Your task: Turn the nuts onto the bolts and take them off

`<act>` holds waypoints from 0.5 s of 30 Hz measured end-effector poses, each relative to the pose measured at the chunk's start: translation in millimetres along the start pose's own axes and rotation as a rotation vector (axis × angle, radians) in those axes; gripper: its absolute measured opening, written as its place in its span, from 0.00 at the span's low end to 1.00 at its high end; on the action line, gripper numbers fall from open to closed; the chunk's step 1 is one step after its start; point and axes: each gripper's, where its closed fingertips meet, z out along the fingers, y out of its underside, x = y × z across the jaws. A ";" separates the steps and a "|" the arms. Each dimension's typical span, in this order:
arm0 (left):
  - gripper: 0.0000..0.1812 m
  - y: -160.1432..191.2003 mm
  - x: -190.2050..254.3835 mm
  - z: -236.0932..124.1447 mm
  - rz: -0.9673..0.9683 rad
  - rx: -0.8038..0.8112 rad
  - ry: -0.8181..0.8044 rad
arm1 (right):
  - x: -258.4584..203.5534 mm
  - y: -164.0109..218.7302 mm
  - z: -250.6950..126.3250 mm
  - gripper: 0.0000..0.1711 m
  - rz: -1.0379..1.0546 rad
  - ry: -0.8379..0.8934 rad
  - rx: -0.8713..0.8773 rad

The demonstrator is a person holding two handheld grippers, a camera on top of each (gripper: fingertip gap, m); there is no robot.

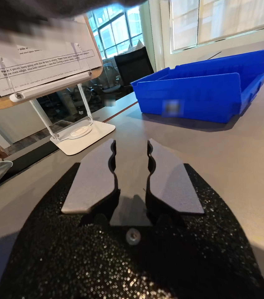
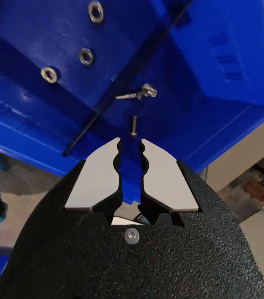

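Status: barely started, as far as I can judge from how things lie. Nothing is threaded yet that I can confirm.

My right hand-held gripper [image 2: 130, 140] hangs over the blue bin [image 2: 225, 145], jaws spread with a narrow gap, pinching nothing. Just beyond its tips, inside the bin, lies a loose bolt [image 2: 133, 125], head toward me. Further in from that bolt lies a second bolt [image 2: 127, 96], roughly crosswise. Touching its head end is a small metal piece [image 2: 149, 91], possibly a nut on a stub, too blurred to tell.

A thin black divider [image 2: 105, 103] splits the bin. On the far side of the divider from the bolts sit three loose nuts: the nearest nut [image 2: 49, 74], the middle nut [image 2: 86, 56], the far nut [image 2: 96, 11]. All flat on the bin floor, well apart from the bolts.

My left hand-held gripper [image 1: 131, 142] hovers low over the table [image 1: 192, 161], jaws spread, empty. It's well short of the bin [image 1: 200, 95], with a white document stand [image 1: 82, 134] off to the side away from the bin.

Done: nothing visible. Left: pick a bolt, pick a nut, spin on, spin off, repeat for the rest. Likely step in hand: right side going for the nearest bolt
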 end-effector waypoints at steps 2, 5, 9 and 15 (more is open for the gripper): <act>0.20 -0.6 -1.6 -0.4 -0.017 0.005 0.000 | 4.7 7.2 16.5 0.13 -0.011 -0.074 -0.045; 0.20 -0.9 -3.9 -0.7 -0.042 0.010 0.003 | 5.1 15.4 37.9 0.14 -0.068 -0.157 -0.108; 0.20 -1.7 -5.2 -1.1 -0.056 0.017 0.005 | 7.9 21.9 59.0 0.17 -0.110 -0.207 -0.188; 0.20 -2.6 -3.0 -1.8 -0.045 0.024 0.015 | 6.8 23.8 79.1 0.18 -0.098 -0.293 -0.260</act>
